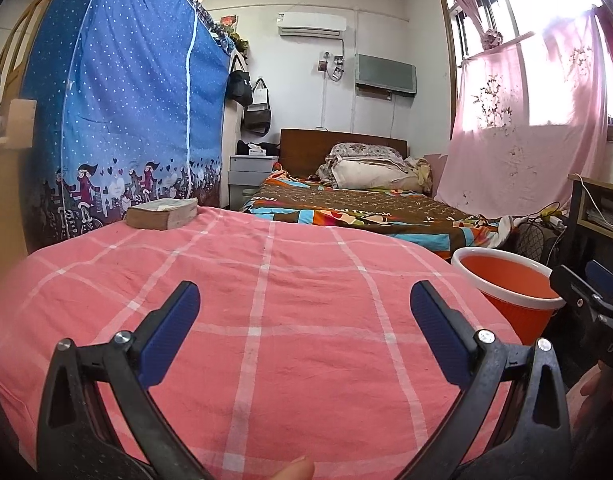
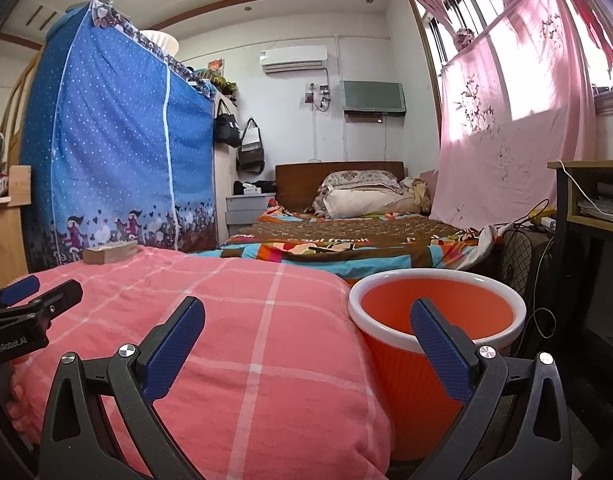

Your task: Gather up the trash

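Over the pink checked bed: two empty hand-held grippers, bin beside.
Left wrist view: left hand-held gripper (image 1: 304, 304) spread wide, holding nothing, above the pink checked cover (image 1: 266, 320); small brown packet (image 1: 161, 213), the likely trash, at the far edge; orange bin (image 1: 506, 280) just beside the bed, probably placed for drops. Right wrist view: right hand-held gripper (image 2: 306, 320) likewise released, straddling cover edge and bin (image 2: 434, 320); packet (image 2: 110, 253) well apart.
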